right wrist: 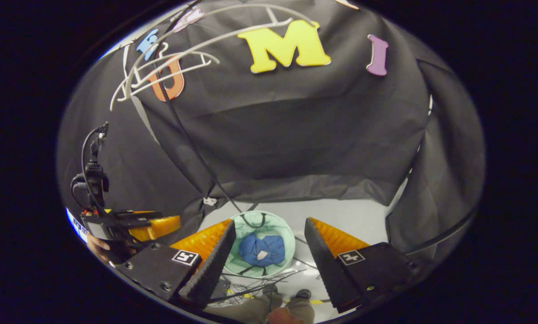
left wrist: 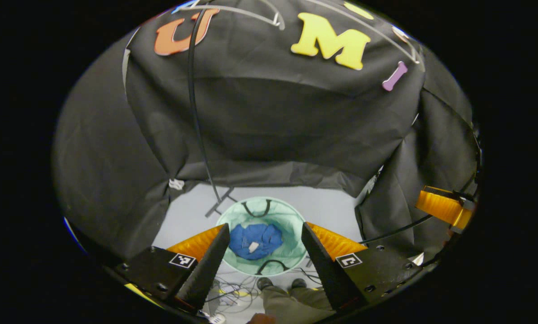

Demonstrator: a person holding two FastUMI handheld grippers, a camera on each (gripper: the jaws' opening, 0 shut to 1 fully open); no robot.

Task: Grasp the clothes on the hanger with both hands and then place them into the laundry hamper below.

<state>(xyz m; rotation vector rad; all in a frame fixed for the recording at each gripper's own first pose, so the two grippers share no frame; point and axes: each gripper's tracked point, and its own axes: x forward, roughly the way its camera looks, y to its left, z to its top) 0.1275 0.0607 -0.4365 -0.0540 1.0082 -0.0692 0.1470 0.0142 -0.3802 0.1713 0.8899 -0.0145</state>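
Note:
A blue garment [left wrist: 256, 240] lies crumpled inside the pale green laundry hamper [left wrist: 291, 216] on the floor, a white tag showing on it. My left gripper [left wrist: 265, 252] hangs high above the hamper, open, nothing between its fingers. In the right gripper view the same blue garment [right wrist: 263, 249] rests in the hamper [right wrist: 281, 229], and my right gripper [right wrist: 269, 261] is open and empty above it. Bare white hangers [right wrist: 169, 67] hang at the top left of that view. The left gripper's body [right wrist: 129, 225] shows at the left there, and the right gripper's orange finger [left wrist: 444, 207] at the right in the left gripper view.
A black rack pole [left wrist: 196, 112] runs down to a cross-shaped foot beside the hamper. Cables [left wrist: 237, 288] lie on the grey floor in front of the hamper. The person's shoes [left wrist: 281, 283] and trouser legs stand just behind them.

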